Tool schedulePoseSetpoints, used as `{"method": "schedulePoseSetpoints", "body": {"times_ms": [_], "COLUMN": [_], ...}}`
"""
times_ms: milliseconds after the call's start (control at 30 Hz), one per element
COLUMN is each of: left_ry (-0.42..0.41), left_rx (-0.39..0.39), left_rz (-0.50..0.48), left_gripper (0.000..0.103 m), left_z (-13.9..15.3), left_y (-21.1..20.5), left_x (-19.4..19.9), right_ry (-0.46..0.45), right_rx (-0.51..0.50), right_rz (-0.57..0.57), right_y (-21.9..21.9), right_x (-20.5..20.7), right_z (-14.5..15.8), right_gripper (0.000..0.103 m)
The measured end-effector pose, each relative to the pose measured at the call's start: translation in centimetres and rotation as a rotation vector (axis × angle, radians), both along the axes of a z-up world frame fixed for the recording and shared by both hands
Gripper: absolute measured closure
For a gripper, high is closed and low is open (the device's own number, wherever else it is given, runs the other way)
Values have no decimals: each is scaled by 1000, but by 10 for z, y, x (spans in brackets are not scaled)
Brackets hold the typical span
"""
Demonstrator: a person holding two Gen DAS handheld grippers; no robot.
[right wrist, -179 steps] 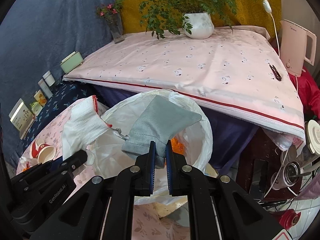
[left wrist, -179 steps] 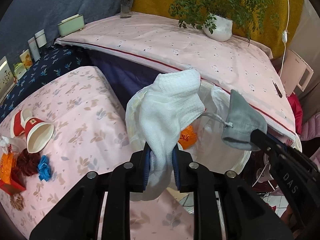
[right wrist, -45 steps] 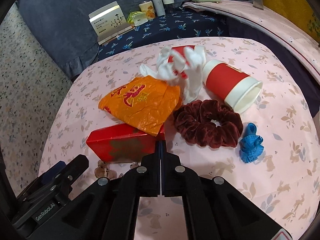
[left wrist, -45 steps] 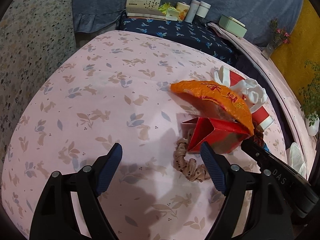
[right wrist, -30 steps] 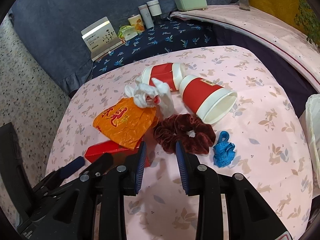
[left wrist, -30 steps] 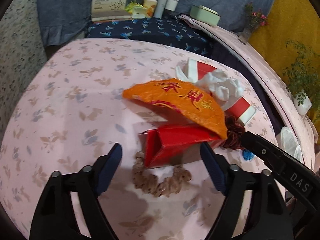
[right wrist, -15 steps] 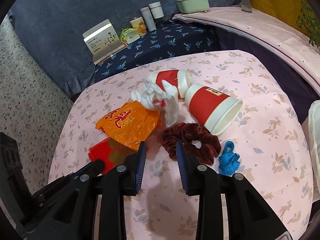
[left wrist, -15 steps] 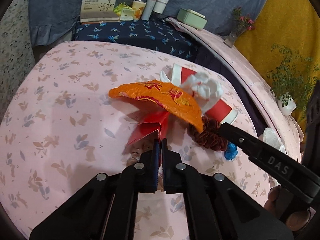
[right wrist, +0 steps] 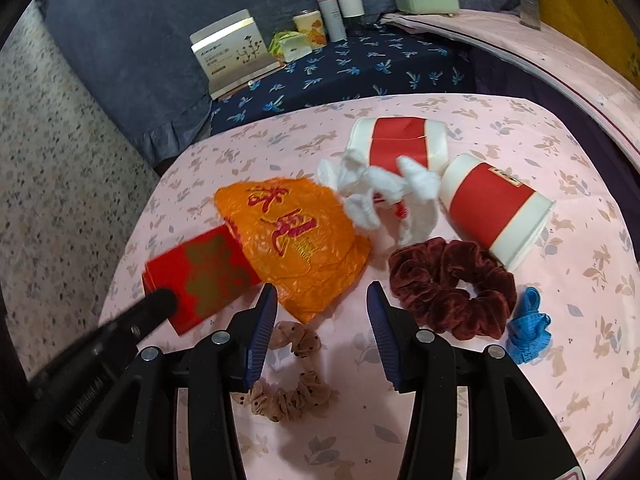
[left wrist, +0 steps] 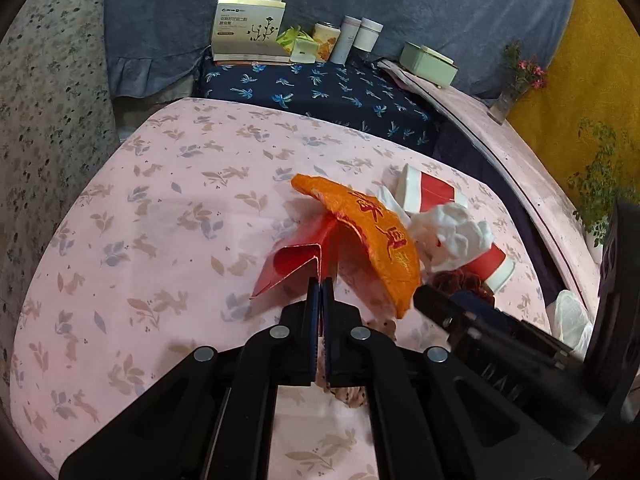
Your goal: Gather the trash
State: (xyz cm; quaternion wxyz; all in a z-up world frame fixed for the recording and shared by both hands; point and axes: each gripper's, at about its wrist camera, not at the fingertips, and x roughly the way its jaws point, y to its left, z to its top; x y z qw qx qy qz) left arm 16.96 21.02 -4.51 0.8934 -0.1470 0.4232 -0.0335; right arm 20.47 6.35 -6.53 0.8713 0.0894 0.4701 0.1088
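Now the pick-up step is in hand. Nearest, the left gripper (left wrist: 321, 286) is clamped on the edge of the red box (left wrist: 294, 262), whose far end sits under the orange plastic bag (left wrist: 372, 232) on the bench (left wrist: 160, 200). The right gripper (right wrist: 322, 300) hangs with its jaws wide apart just over the near corner of that bag, a beige scrunchie (right wrist: 290, 384) lying below it. Beyond lie a maroon scrunchie (right wrist: 452, 288) and a blue ribbon (right wrist: 528, 326), then crumpled white tissue (right wrist: 380, 192) and two red paper cups (right wrist: 496, 208), one behind the other.

Next, I judge, the box wants lifting clear without dragging the bag, while the right jaws drop and close on the bag's loose corner; thin plastic may slip.

Half a second ago the left gripper was already shut on the box; the right jaws have since spread far wider and moved in toward the bag.
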Motion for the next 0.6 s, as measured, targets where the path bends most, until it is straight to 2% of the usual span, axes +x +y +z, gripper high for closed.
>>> {"method": "schedulePoseSetpoints", "body": {"times_ms": [200, 400, 467, 533, 567, 600], "left_ry": [-9, -11, -10, -10, -10, -10], "left_rx": [-19, -40, -37, -37, -37, -37], "left_rz": [-24, -31, -30, -32, -33, -35], "left_gripper": [102, 102, 102, 102, 102, 102], "left_z": [2, 4, 4, 5, 5, 5], "left_y": [4, 7, 7, 6, 6, 5], "left_x": [11, 17, 18, 18, 17, 16], "right_ry": [19, -6, -13, -15, -14, -20], "right_rx": [-38, -141, -151, -145, -140, -134], "right_rz": [61, 78, 67, 58, 55, 50], "right_y": [22, 38, 36, 32, 30, 28], "right_x": [8, 14, 16, 18, 19, 18], "right_z": [-15, -26, -26, -25, -24, -21], "right_gripper": [49, 50, 58, 74, 75, 82]}}
